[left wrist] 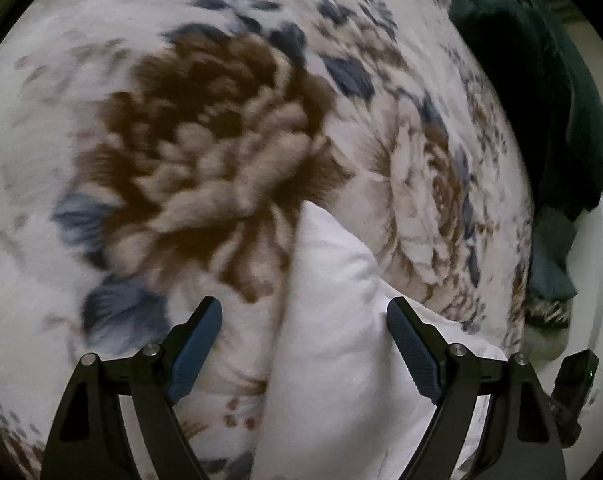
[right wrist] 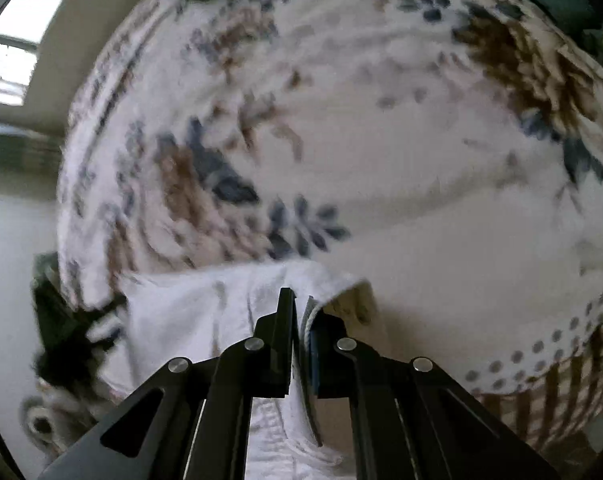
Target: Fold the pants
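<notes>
Right gripper (right wrist: 301, 308) clamped on white pants (right wrist: 205, 312) edge; left gripper (left wrist: 304, 316) jaws apart above them on floral blanket (left wrist: 205, 128). Risk: thin pinch slips, fold skews

The white pants (left wrist: 341, 320) lie rumpled on the flowered blanket (left wrist: 181, 140), one folded corner pointing toward its big brown bloom, the hem edge (right wrist: 313, 308) lifted.

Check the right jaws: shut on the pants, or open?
Shut on the white pants. In the right wrist view the right gripper has its jaws nearly together with a ribbed fabric edge pinched between them.
</notes>
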